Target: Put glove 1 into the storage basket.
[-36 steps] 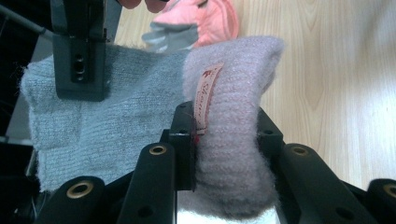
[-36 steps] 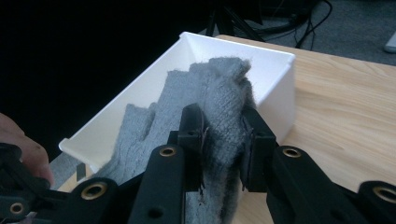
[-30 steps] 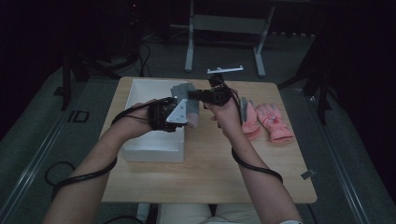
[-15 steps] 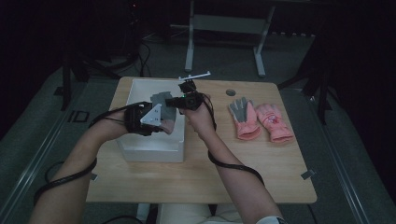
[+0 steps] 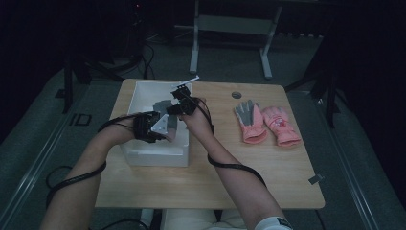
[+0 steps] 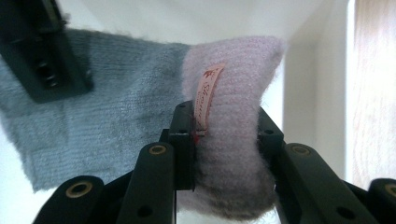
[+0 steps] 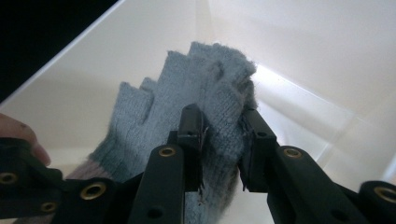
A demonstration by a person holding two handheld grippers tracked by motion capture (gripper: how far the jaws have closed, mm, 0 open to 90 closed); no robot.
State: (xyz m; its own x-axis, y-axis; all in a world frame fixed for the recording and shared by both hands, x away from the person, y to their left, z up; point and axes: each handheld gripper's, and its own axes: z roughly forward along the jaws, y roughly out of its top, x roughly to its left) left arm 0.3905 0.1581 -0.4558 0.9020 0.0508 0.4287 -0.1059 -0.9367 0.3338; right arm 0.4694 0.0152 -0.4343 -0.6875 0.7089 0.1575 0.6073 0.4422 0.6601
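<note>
both grippers hold one knitted fingerless glove (image 7: 196, 116) over the open white box (image 5: 143, 155) at the left of the bench (image 5: 215, 191). the left gripper (image 6: 224, 140) has its jaws nearly closed, clamped across the pink cuff (image 6: 233, 116) with its small sewn label (image 6: 208, 93), and the wool bulges out on both sides of the pads. the right gripper (image 7: 222, 135) has its jaws just as narrow, pinching the grey finger end of the same glove, with the stubby finger tubes fanned out above them. in the high view the left gripper (image 5: 153, 127) and the right gripper (image 5: 184, 103) sit close together above the box, so the glove is inside the box's walls but, as far as i can tell, hanging and not yet lying on the floor of it. judging from this, the step is laying the glove down in the box. to do it well, keep both grips firm until the wool rests on the bottom, lower the two ends evenly so it goes down flat and not bunched, and steer clear of the walls. then open one gripper at a time and lift straight up, since loose knit may snag on a pad. a pair of pink gloves (image 5: 265, 124) lies well apart on the right of the bench.
</note>
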